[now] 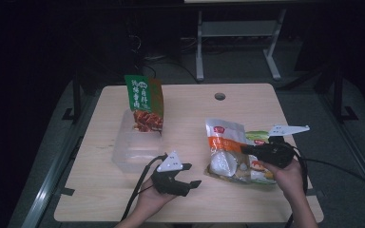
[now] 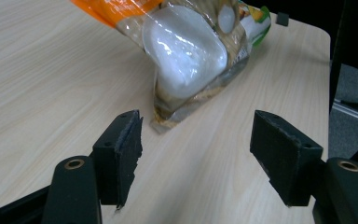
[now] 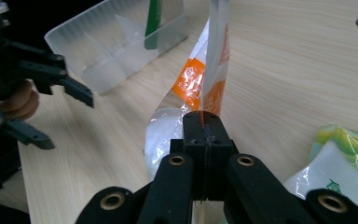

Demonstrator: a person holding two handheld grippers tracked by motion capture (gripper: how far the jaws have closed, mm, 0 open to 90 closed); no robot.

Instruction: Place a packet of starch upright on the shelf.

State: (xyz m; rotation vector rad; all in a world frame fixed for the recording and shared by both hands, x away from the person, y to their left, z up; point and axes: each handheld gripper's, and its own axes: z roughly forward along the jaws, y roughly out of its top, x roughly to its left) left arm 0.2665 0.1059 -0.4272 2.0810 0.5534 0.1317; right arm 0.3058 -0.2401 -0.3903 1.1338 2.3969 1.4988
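Here, right tongs (image 3: 204,122) clamped on orange packet (image 3: 200,79), left tongs (image 2: 198,154) agape nearby.

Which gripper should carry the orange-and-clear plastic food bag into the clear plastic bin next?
Right, probably. The right gripper is already shut on the edge of the orange-and-clear plastic food bag. The left gripper is open with nothing between its jaws, beside the clear plastic bin, so it would first have to grasp.

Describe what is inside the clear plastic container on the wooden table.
A green and red food packet stands upright at the far end of the clear plastic container. The near compartments look empty. The container floor behind the packet is covered.
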